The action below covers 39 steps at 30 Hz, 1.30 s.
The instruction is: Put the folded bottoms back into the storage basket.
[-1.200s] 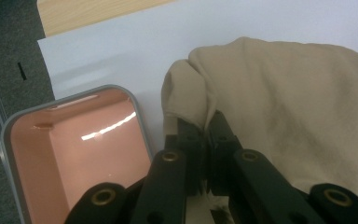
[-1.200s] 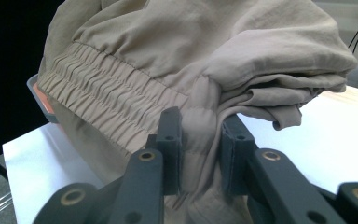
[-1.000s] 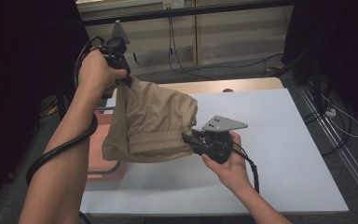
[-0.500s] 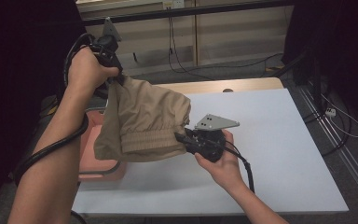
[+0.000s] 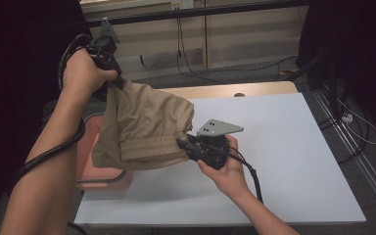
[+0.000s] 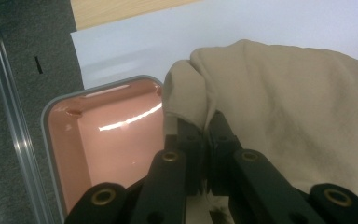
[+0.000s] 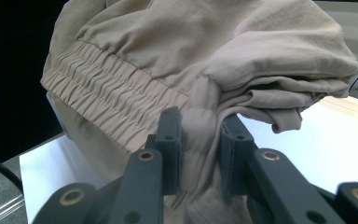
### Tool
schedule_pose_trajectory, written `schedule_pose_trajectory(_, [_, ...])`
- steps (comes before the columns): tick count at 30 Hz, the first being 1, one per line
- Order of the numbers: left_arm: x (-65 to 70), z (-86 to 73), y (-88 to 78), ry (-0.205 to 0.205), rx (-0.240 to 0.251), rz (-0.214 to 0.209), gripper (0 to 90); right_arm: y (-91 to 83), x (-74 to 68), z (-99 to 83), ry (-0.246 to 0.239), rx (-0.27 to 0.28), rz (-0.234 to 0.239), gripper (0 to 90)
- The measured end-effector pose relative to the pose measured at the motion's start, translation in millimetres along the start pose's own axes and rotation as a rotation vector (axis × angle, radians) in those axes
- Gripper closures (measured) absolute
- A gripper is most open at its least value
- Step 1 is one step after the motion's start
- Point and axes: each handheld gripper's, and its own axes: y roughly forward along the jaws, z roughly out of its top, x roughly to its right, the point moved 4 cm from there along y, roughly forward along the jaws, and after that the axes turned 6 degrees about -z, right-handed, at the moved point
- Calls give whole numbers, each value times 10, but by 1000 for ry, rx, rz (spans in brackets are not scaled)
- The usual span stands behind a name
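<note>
Risk: thin pinch at left hand-held gripper [image 5: 108, 84] may slip, dropping beige garment [image 5: 144, 125] short of pink bin [image 6: 105, 140], probably target. Left arm raised at 10 o'clock, jaws clamped on fabric edge. Right hand-held gripper [image 5: 185, 145] low, level, gripping bunched waistband above bench [image 5: 284, 147].

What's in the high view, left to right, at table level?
Pink tray → beige shorts, pinched by both grippers → right gripper at the elastic waistband → bare white table top.
</note>
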Motion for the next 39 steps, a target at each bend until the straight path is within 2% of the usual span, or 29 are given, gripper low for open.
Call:
schedule_pose_trajectory(28, [-147,-68,-109,-14,15,26,865,234,-190,63,-10,-3,31,732])
schedule_pose_trajectory(39, [-225,-103,-117,-14,16,22,865,303,-241,69,-14,-4,39,732])
